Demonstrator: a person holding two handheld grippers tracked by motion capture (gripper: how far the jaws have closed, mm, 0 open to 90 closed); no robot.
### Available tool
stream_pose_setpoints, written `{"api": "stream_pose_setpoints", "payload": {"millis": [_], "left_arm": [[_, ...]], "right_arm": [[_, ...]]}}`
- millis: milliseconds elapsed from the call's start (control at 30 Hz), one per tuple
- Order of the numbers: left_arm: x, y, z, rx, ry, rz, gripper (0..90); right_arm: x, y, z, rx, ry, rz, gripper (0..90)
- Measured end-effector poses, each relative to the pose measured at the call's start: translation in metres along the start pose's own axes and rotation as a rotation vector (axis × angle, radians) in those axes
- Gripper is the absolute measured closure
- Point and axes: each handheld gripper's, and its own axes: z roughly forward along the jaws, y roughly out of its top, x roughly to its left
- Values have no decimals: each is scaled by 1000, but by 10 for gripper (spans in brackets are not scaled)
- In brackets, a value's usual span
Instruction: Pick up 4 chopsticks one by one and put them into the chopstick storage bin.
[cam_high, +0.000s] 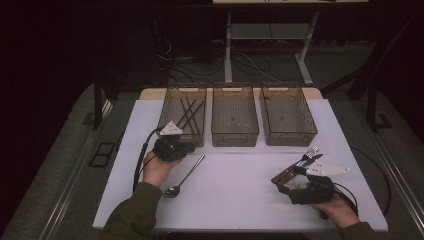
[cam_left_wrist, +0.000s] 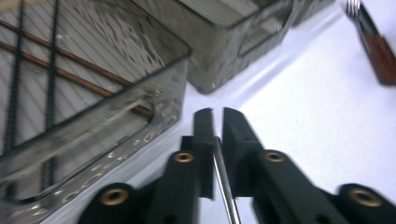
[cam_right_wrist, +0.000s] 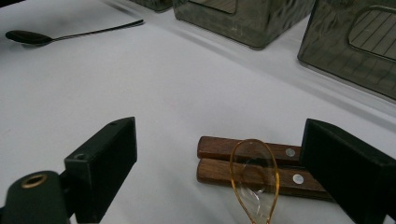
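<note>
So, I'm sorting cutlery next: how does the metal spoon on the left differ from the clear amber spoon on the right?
The metal spoon is dark, shiny steel with a long thin handle; the amber spoon is see-through. The metal spoon lies on the bare table; the amber spoon rests on two wooden handles. The left tongs are shut on the metal spoon's handle; the right tongs stand open around the amber spoon. Both lie before the bins.

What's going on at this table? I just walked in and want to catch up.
A person is working with cutlery in front of three clear bins. The left gripper has its jaws shut on the handle of a metal spoon beside the left bin, which holds chopsticks. The right gripper stands open over two wooden-handled utensils with an amber plastic spoon lying across them.
</note>
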Motion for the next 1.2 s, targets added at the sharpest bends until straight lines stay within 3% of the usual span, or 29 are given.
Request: {"api": "stream_pose_setpoints", "payload": {"millis": [67,167,567,933,1200], "left_arm": [[0,0,5,17,-3,9,891],[1,0,15,59,2,32,893],[4,-3,46,162,29,61,893],[4,-5,52,179,9,56,894],[-2,-4,55,179,-30,53,894]], "right_arm": [[0,0,0,0,-1,1,110],[0,0,0,0,-1,0,110],[-1,0,1,2,0,4,110],[-1,0,0,0,1,6,110],[-1,0,0,0,1,7,110]]}}
